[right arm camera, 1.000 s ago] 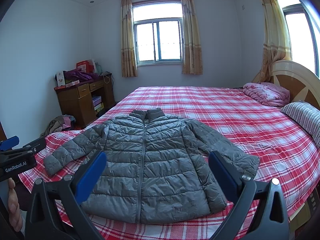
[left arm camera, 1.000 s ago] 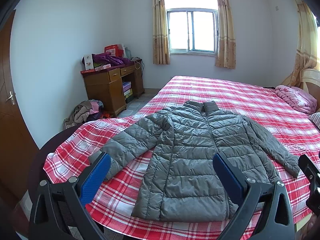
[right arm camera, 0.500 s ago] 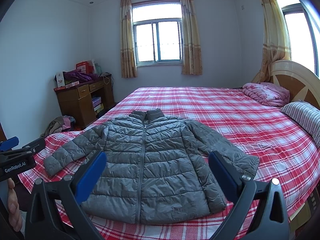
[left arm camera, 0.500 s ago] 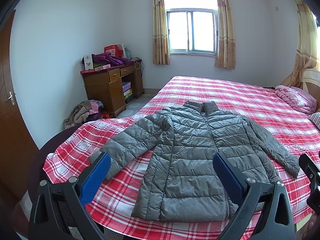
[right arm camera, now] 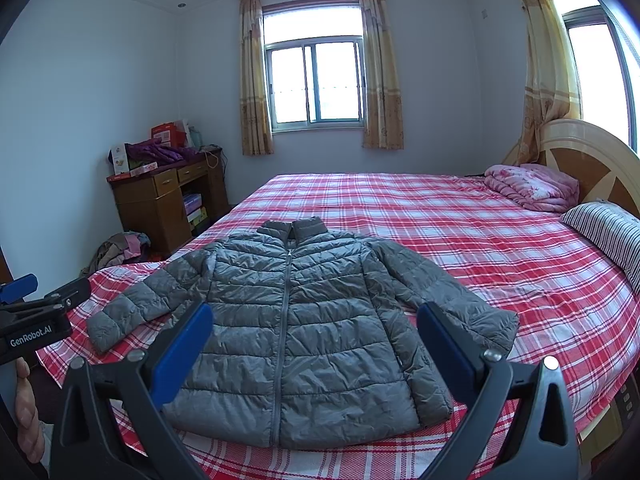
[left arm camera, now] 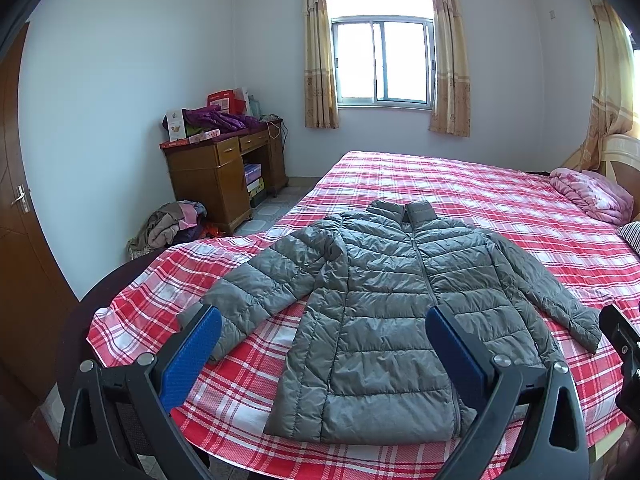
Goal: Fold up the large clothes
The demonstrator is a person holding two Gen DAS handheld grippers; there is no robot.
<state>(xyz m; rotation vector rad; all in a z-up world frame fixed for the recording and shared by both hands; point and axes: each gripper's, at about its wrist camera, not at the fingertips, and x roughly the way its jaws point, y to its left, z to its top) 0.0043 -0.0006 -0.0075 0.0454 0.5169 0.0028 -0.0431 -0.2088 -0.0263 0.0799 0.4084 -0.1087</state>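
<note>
Only the right wrist view shows the striped pillow [right arm camera: 608,236] beyond the grey jacket [right arm camera: 292,320]. The left gripper [left arm camera: 324,340] and right gripper [right arm camera: 314,338] have wide, empty jaws; their bases are cut off.

Grey quilted jacket [right arm camera: 292,332]; red-white plaid bedsheet [right arm camera: 460,240]; pink quilt [right arm camera: 532,188]; striped pillow [right arm camera: 608,232]; blue gripper pads [right arm camera: 182,354].

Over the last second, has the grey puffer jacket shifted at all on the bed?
No. In both wrist views the grey puffer jacket lies flat in the same spot against the plaid bedsheet, sleeves spread as before, and neither open gripper touches it.
</note>
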